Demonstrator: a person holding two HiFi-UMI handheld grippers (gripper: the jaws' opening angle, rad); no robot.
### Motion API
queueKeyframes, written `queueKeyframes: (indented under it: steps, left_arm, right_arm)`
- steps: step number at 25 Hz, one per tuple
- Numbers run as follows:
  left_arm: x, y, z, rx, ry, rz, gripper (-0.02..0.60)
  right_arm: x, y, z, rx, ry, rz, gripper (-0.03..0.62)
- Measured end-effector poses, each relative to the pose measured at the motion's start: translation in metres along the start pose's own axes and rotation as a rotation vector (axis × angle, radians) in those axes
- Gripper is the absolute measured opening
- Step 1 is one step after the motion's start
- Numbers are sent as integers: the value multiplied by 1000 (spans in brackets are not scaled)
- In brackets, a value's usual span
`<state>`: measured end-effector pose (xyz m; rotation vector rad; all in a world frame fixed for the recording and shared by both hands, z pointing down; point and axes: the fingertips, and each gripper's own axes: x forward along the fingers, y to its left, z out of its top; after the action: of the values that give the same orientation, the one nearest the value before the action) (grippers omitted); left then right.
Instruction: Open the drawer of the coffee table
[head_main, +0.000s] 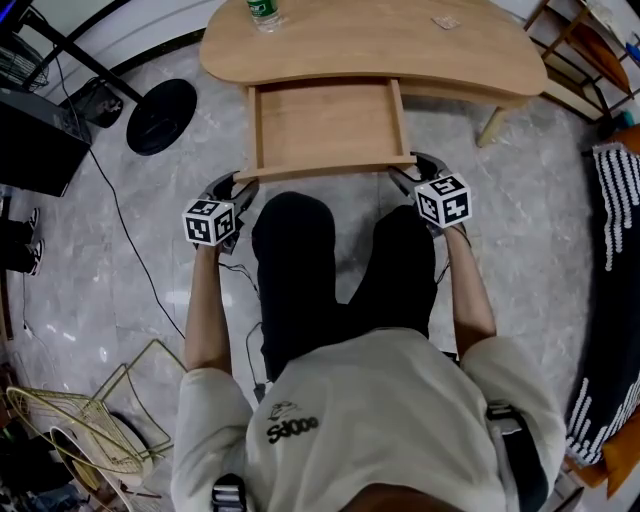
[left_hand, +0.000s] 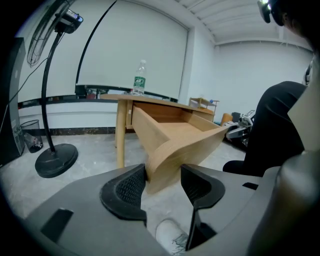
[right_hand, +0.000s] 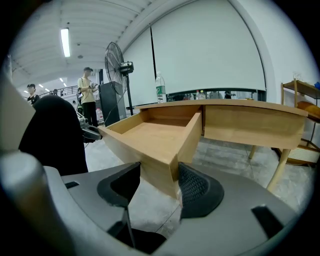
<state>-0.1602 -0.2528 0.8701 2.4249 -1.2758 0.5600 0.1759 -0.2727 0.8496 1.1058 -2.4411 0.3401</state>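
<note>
The light wooden coffee table (head_main: 380, 40) stands in front of me with its drawer (head_main: 325, 125) pulled well out toward my knees; the drawer is empty. My left gripper (head_main: 240, 190) is shut on the left end of the drawer's front board. In the left gripper view that wooden corner (left_hand: 175, 137) fills the gap between the pads of the left gripper (left_hand: 162, 187). My right gripper (head_main: 405, 180) grips the right end the same way. The right gripper view shows the corner (right_hand: 150, 132) wedged between the pads of the right gripper (right_hand: 159, 186).
A green-labelled water bottle (head_main: 263, 12) stands on the tabletop's far left. A floor fan's black round base (head_main: 161, 115) and a cable lie to the left. A wire rack (head_main: 90, 420) sits at lower left, a wooden shelf (head_main: 585, 60) at upper right. My black-trousered legs (head_main: 330, 270) are under the drawer front.
</note>
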Motion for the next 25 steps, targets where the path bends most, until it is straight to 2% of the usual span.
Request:
queueKeyframes:
  steps: [3, 9, 16, 20, 21, 23, 25]
  left_arm:
    - [5, 1, -6, 6, 12, 1, 227]
    - [6, 3, -11, -8, -33, -9, 230]
    - [4, 6, -15, 50, -9, -25, 230]
    - [-11, 35, -32, 99, 45, 56, 189]
    - [-15, 44, -35, 94, 49, 84, 189]
    - [-22, 61, -31, 69, 34, 146, 103]
    - [-28, 74, -19, 45, 3, 193, 82]
  right_arm:
    - [4, 0, -7, -7, 11, 1, 236]
    - [6, 0, -9, -4, -5, 7, 236]
    - [-12, -19, -16, 4, -32, 50, 235]
    - [-47, -69, -23, -12, -16, -59, 231]
    - [-57, -84, -23, -3, -22, -99, 220]
    - [-74, -112, -17, 16, -44, -173, 194]
    - [-85, -131, -6, 18, -66, -229, 176]
